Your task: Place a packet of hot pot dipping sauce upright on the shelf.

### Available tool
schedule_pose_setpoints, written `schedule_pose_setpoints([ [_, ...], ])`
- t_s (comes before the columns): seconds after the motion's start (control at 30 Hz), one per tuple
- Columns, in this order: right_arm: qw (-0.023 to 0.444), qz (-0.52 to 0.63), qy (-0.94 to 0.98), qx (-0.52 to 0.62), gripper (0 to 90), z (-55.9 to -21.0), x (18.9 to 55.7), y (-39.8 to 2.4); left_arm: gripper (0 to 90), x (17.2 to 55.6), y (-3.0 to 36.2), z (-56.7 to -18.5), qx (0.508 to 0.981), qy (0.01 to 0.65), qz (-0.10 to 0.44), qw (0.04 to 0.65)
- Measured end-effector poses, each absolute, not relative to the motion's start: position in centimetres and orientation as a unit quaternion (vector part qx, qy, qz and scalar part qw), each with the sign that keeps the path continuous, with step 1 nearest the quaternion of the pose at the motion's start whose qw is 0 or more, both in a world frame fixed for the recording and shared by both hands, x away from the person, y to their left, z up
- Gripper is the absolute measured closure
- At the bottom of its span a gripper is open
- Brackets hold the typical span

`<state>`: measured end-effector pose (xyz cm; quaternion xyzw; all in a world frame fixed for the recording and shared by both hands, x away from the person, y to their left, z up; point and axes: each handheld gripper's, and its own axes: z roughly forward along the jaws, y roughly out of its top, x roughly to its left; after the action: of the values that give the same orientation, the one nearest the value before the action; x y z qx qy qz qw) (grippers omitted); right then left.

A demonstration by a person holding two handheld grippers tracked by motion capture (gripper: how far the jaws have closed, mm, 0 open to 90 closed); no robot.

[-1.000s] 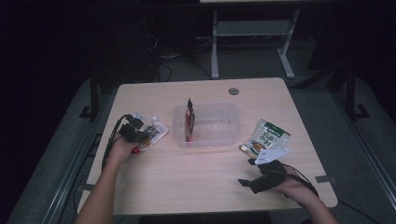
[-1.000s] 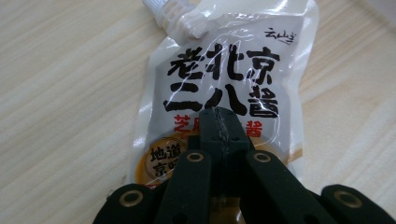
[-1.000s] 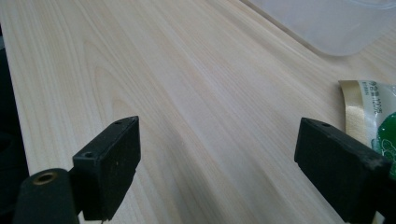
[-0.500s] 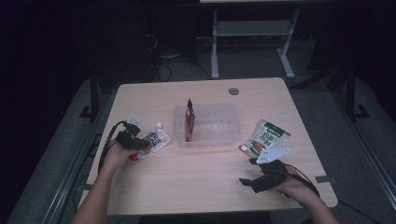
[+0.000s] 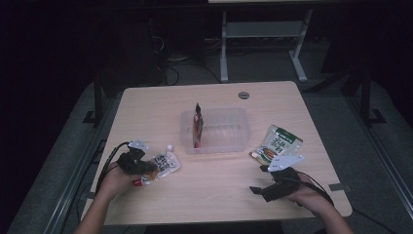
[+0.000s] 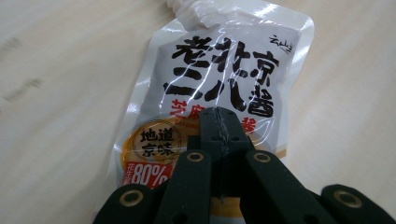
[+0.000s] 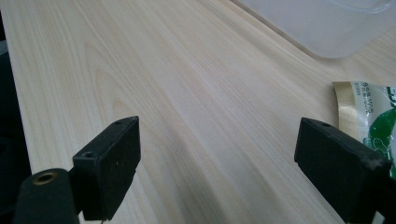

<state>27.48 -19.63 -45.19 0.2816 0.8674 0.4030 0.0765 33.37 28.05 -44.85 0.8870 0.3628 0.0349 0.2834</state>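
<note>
A white spouted sauce pouch (image 5: 166, 163) (image 6: 224, 70) with bold black characters lies low over the table's front left. My left gripper (image 5: 147, 169) (image 6: 220, 123) is shut on its bottom edge, the jaws pressed together over the orange print. My right gripper (image 5: 259, 179) (image 7: 219, 149) rests open near the front right, with bare tabletop between its jaws. A green and white snack packet (image 5: 278, 143) (image 7: 373, 112) lies flat just beyond the right gripper, beside its right jaw.
A clear plastic tub (image 5: 229, 139) (image 7: 336, 23) stands mid-table with a red packet (image 5: 197, 124) upright against its left wall. A small round grommet (image 5: 243, 94) sits near the far edge. Cables trail from both grippers off the front edge.
My left gripper has drawn back toward the table's front edge, taking the white pouch with it. The right gripper has stayed put.
</note>
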Motion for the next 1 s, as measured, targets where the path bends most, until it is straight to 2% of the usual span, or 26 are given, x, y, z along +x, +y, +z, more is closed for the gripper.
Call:
schedule_pose_setpoints([
  [0.33, 0.076, 0.403, 0.867, 0.283, 13.8, -45.2, 27.5, -19.6, 90.0, 29.6, 28.3, -44.6, 0.897, 0.342, 0.010, 0.279],
  [0.73, 0.078, 0.398, 0.871, 0.278, 13.8, -45.2, 27.5, -19.4, 90.0, 30.4, 27.1, -44.5, 0.909, 0.320, 0.018, 0.266],
  [1.0, 0.078, 0.398, 0.873, 0.271, 13.8, -45.2, 27.5, -19.3, 90.0, 31.2, 24.6, -44.6, 0.920, 0.288, 0.009, 0.266],
])
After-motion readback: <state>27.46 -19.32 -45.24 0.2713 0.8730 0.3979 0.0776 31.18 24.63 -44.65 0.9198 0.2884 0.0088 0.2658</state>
